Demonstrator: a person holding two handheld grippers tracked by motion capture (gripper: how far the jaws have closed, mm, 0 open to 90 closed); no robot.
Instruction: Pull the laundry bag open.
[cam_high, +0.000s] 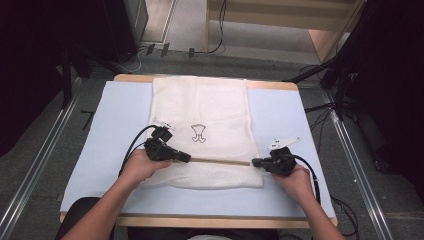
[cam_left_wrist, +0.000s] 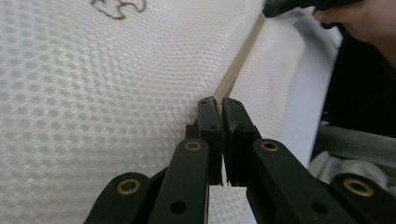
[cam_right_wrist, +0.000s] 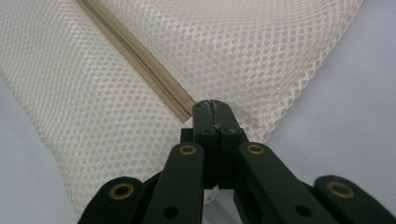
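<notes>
In the high view, the person's forearms enter nearest the camera, each hand carrying tongs: the left tongs (cam_high: 188, 158) and right tongs (cam_high: 255, 162) sit at opposite ends of the tan zipper (cam_high: 220, 161) on a white mesh laundry bag (cam_high: 200, 100) lying flat on the blue-topped bench (cam_high: 125, 107). In the left gripper view, the left tongs (cam_left_wrist: 220, 103) are clenched at the zipper (cam_left_wrist: 236, 70) line. In the right gripper view, the right tongs (cam_right_wrist: 212, 107) are clenched on the zipper's (cam_right_wrist: 140, 58) end. The bag looks light, limp and likely to bunch; the firmer zipper tape seems the best hold.
</notes>
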